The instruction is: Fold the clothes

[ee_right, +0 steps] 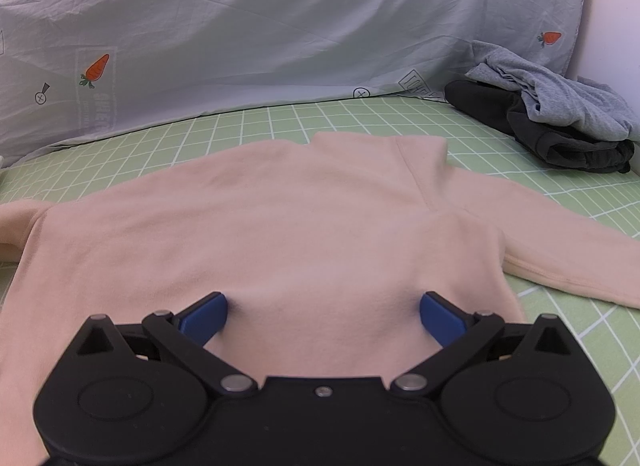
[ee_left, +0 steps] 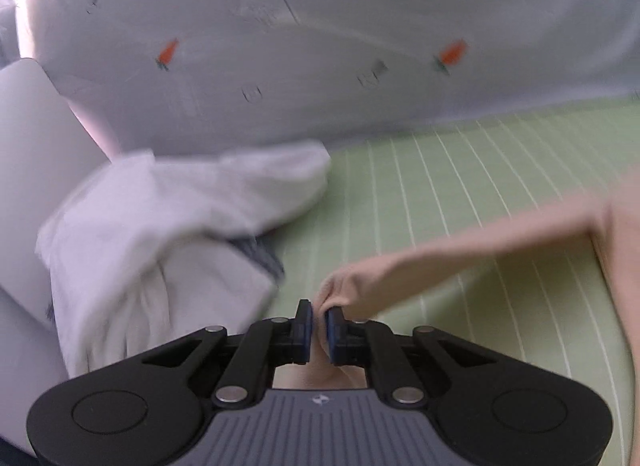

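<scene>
A peach long-sleeved top (ee_right: 280,225) lies flat on the green gridded sheet (ee_right: 360,117), collar toward the far side. One of its sleeves (ee_right: 560,262) stretches out to the right. My right gripper (ee_right: 323,316) stands wide open low over the top's body; its blue pads (ee_right: 206,320) rest on the fabric with nothing pinched. In the blurred left wrist view, my left gripper (ee_left: 319,316) is shut on the cuff end of the other sleeve (ee_left: 460,258). That sleeve is lifted off the sheet (ee_left: 440,169) and runs to the right.
A rumpled white garment pile (ee_left: 160,225) lies left of the left gripper. Grey (ee_right: 560,101) and black clothes (ee_right: 560,141) are heaped at the far right. A pale quilt with carrot prints (ee_right: 240,45) lies bunched along the back of the bed.
</scene>
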Demonstrator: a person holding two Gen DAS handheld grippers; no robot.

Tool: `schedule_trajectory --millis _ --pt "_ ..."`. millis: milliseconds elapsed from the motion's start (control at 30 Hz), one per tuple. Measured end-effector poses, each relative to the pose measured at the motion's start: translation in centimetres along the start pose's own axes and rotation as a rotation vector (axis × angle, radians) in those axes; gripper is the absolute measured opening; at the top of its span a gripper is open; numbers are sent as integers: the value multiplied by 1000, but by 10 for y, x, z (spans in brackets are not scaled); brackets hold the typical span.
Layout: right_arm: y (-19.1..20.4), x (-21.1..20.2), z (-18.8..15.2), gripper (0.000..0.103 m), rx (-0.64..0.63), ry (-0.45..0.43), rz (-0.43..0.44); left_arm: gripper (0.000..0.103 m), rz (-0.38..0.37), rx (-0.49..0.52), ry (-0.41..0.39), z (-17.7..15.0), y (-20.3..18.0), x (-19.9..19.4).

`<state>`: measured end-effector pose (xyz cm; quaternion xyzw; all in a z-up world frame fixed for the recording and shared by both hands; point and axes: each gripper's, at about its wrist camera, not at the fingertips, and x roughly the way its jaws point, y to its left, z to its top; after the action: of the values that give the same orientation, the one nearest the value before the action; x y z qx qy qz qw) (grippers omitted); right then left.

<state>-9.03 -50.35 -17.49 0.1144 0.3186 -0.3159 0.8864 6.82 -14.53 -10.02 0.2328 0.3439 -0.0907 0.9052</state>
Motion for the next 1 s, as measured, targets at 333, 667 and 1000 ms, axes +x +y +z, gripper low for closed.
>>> schedule_trajectory --millis 333,667,1000 --pt "3 0 0 103 4 0 -4 48 -219 -323 184 -80 -2 -27" --pt "3 -1 -1 103 2 0 1 71 8 -674 261 -105 52 -16" --pt "2 -1 -1 103 -1 -1 8 8 -2 -659 270 -97 47 -1"
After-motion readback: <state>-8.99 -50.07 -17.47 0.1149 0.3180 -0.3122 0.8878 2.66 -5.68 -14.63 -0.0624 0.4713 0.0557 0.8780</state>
